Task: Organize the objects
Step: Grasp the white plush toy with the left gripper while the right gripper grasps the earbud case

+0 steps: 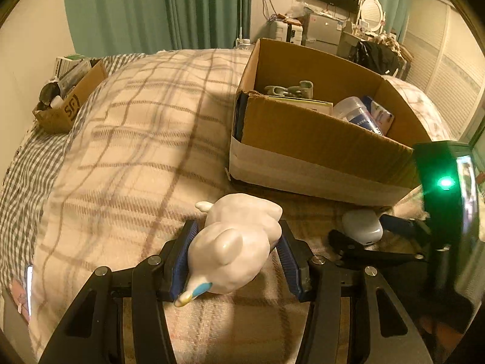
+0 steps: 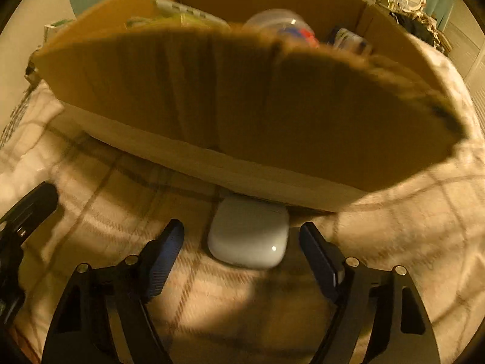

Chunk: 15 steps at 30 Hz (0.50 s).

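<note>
Cardboard box [image 1: 303, 139] holds bottles, maybe clips (blurry); left gripper [image 1: 236, 242] clamps figurine [image 1: 239, 242], right gripper [image 2: 242, 242] spread around case [image 2: 248, 236].

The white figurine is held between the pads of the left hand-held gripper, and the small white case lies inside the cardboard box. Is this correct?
Not quite. The white figurine is indeed held by the left hand-held gripper, but the small white case is not inside the cardboard box. It lies on the plaid blanket, against the box's near wall, between the open fingers of the right hand-held gripper. The right wrist view shows this.
</note>
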Available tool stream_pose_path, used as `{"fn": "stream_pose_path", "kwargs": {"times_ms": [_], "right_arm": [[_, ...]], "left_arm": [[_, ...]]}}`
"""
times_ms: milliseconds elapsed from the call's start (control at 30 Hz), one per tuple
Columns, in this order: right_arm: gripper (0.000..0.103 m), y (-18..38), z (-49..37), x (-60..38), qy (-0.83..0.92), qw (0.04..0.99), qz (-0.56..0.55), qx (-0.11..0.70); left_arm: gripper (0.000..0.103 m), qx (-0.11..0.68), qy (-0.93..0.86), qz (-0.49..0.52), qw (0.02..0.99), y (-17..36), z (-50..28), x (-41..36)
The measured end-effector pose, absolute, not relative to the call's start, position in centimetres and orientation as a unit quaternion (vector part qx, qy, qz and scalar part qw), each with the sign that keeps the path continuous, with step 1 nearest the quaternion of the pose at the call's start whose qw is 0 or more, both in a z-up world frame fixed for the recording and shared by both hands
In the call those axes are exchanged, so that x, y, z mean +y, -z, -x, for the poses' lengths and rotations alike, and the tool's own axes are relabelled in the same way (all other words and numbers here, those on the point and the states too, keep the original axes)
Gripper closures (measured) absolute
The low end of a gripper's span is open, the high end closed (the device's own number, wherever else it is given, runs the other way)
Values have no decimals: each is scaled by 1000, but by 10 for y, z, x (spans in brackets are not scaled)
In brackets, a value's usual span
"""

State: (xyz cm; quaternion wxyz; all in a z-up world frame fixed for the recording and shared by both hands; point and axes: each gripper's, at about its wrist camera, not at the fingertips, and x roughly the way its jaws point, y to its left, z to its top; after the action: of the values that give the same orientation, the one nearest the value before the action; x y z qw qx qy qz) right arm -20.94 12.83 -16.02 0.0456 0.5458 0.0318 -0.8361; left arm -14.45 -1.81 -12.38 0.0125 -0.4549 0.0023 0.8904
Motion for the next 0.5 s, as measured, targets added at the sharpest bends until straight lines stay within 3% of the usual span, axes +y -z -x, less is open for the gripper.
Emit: {"fn": "stream_pose_path", "kwargs": {"times_ms": [100, 267, 500], "right_arm": [[25, 163, 210, 127, 835, 46, -547, 38], [50, 161, 205, 126, 837, 56, -542, 47], [51, 144, 179, 127, 850, 60, -519, 65]], "left_arm": [[50, -1, -889, 457, 13, 126, 144, -20], [50, 15, -891, 453, 3, 127, 142, -13], [50, 11, -892, 452, 9, 123, 125, -10]]}}
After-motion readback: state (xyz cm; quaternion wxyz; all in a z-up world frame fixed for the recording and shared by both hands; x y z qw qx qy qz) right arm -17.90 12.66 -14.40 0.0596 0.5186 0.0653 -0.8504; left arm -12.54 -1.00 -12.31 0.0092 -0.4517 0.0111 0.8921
